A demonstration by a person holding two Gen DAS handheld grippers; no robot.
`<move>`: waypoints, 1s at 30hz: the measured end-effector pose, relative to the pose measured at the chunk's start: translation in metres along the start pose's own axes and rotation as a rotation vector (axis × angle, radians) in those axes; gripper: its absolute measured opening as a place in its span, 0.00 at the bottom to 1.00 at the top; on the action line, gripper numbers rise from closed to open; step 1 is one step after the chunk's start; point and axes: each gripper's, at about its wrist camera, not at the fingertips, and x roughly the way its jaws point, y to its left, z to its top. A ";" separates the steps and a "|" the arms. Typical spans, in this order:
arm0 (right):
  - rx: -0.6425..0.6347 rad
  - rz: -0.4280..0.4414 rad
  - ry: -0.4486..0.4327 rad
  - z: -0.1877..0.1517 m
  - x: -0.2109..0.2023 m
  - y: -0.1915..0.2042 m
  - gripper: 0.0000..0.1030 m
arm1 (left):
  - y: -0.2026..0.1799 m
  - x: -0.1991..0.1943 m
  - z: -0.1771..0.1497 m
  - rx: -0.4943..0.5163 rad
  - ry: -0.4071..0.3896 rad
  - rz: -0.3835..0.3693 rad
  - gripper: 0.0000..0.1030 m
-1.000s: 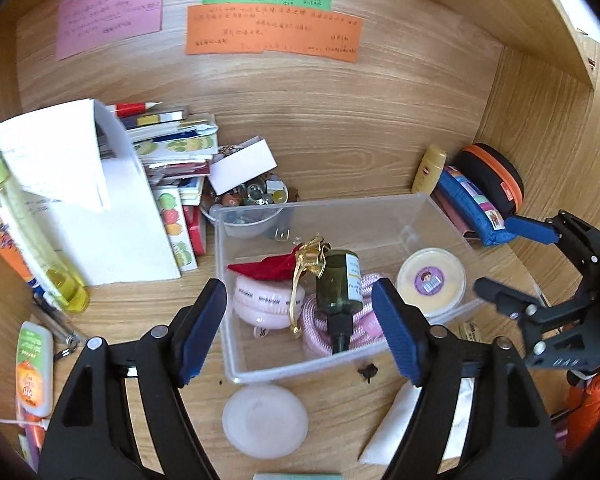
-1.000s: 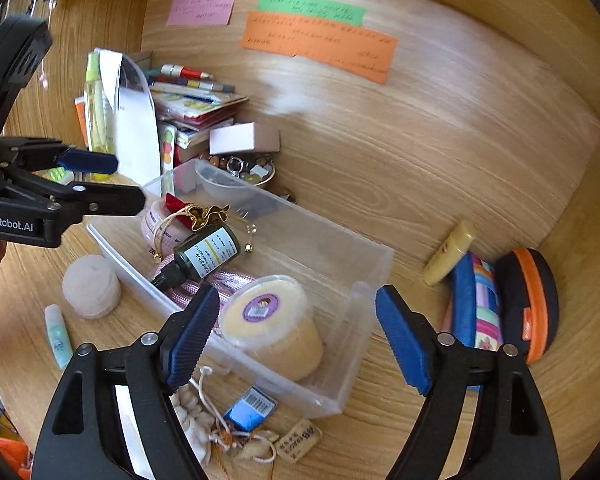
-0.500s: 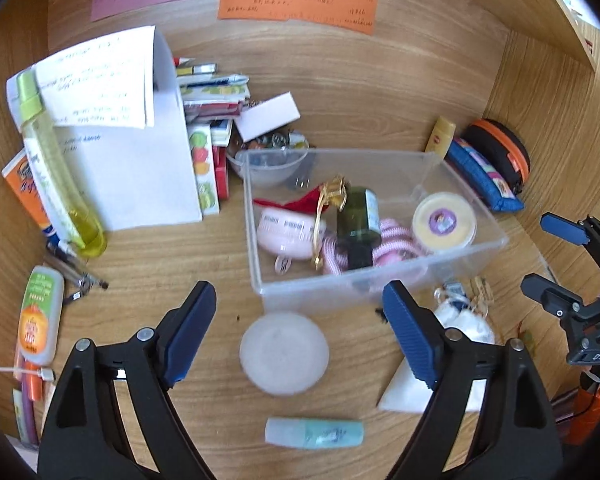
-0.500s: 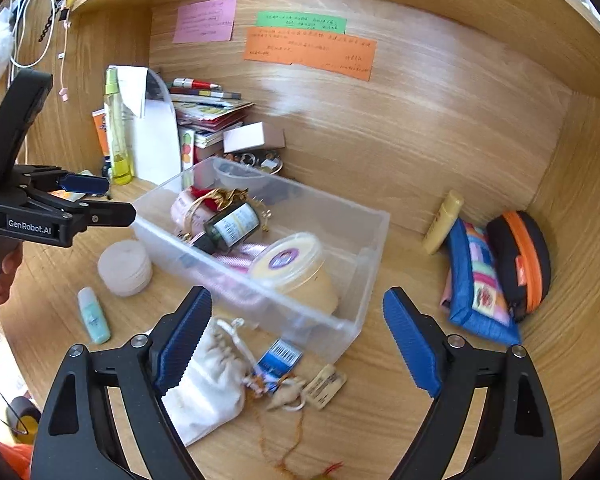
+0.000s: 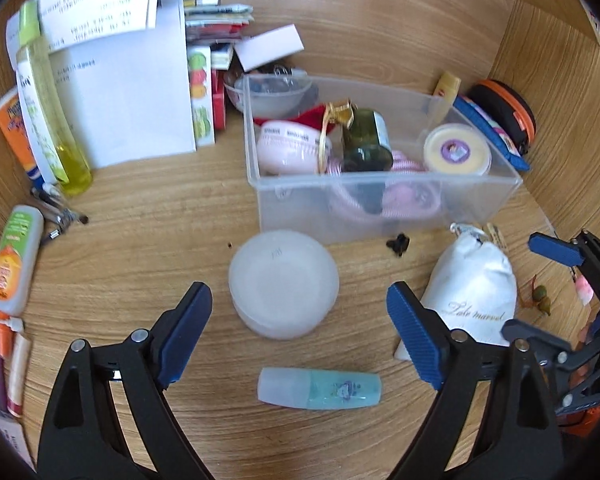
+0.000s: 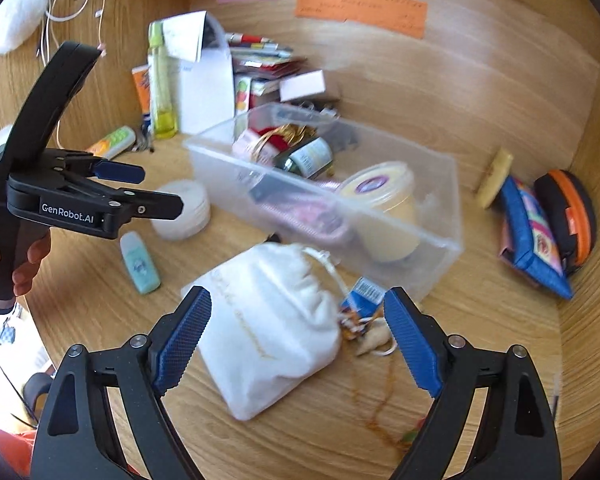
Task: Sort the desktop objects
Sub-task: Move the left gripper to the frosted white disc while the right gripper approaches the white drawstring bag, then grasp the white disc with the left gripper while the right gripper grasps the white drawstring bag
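A clear plastic bin (image 5: 476,196) (image 6: 440,216) on the wooden desk holds a pink jar, a green bottle (image 5: 366,140), a pink cord and a yellow tub (image 5: 456,152). In front of it lie a round white container (image 5: 283,282), a small teal tube (image 5: 320,388) and a white drawstring pouch (image 5: 472,296) (image 6: 272,320). My left gripper (image 5: 298,336) is open and empty, just before the white container. My right gripper (image 6: 296,336) is open and empty above the pouch.
Papers, a yellow-green bottle (image 5: 48,100) and stacked books stand at the back left. Tubes and pens lie at the left edge. A blue pouch (image 6: 532,236) and an orange-rimmed case (image 6: 568,216) lie against the right wall. Small tags and a chain (image 6: 364,320) lie beside the pouch.
Both grippers have pulled back from the bin toward the desk's front. The white container, teal tube and pouch have come into closer view. Both stay open.
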 end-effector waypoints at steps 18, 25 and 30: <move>-0.153 -0.024 0.133 -0.013 0.051 0.032 1.00 | 0.009 0.032 0.001 -0.034 0.063 -0.019 0.87; -0.093 0.048 0.139 -0.012 0.056 0.017 0.82 | 0.006 0.034 0.002 -0.015 0.028 -0.008 0.83; -0.070 0.078 0.125 -0.012 0.049 0.010 0.56 | 0.004 0.035 0.003 0.015 0.014 -0.001 0.65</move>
